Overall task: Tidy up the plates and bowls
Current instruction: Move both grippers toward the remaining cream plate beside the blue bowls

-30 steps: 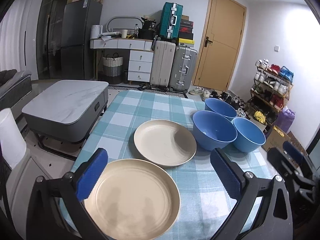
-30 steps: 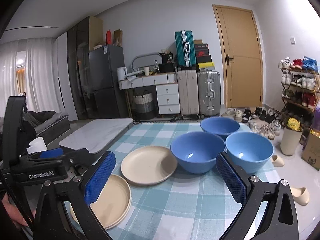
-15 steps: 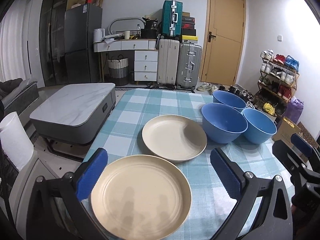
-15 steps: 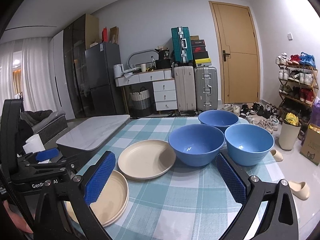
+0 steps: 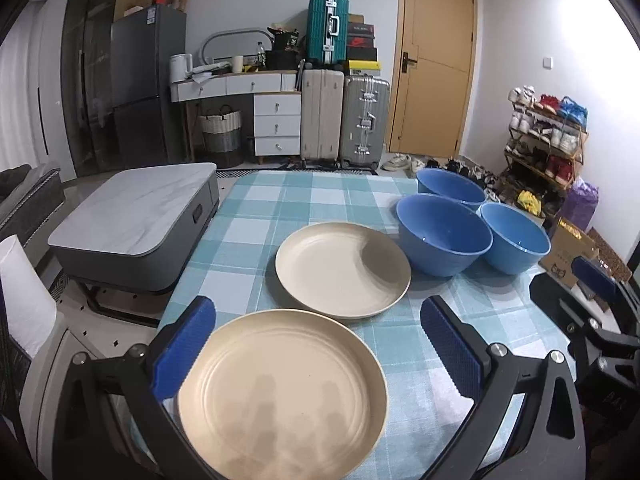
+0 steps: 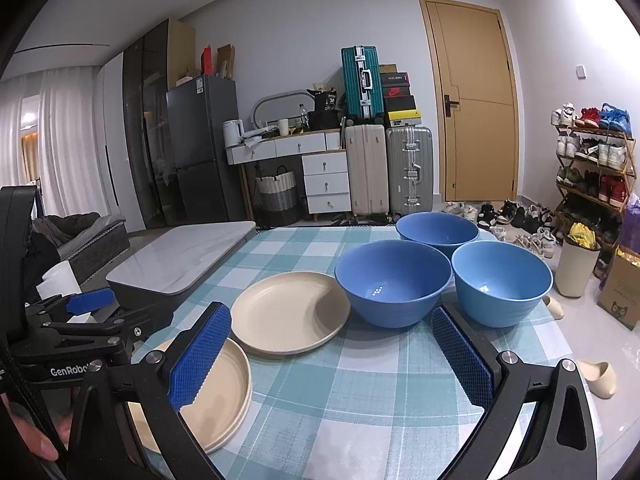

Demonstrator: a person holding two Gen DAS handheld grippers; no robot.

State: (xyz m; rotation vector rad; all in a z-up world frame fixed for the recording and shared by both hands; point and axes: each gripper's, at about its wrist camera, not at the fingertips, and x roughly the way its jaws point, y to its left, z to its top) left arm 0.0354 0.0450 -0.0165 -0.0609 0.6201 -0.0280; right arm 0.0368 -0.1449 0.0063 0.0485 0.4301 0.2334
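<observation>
A near cream plate (image 5: pixel 282 392) lies at the table's front edge, between the open jaws of my left gripper (image 5: pixel 316 354). In the right wrist view it looks like a stack of two plates (image 6: pixel 212 396). A second cream plate (image 5: pixel 343 268) (image 6: pixel 290 312) lies just beyond it. Three blue bowls stand upright to the right: a middle one (image 5: pixel 444 234) (image 6: pixel 394 280), a right one (image 5: pixel 515 243) (image 6: pixel 502 282) and a far one (image 5: pixel 450 191) (image 6: pixel 437 230). My right gripper (image 6: pixel 330 350) is open and empty, above the cloth in front of the bowls.
The table carries a teal checked cloth (image 5: pixel 304 200). A grey marble-topped low table (image 5: pixel 132 216) stands to the left. Suitcases (image 5: pixel 344 118), a drawer unit, a fridge and a shoe rack (image 5: pixel 548 136) line the room behind. A cardboard box (image 6: pixel 620 284) and bin sit on the floor, right.
Both cameras have tilted and drawn back slightly; the plates and bowls sit a little higher and nearer in view. Both grippers stay open. Nothing on the table has moved.
</observation>
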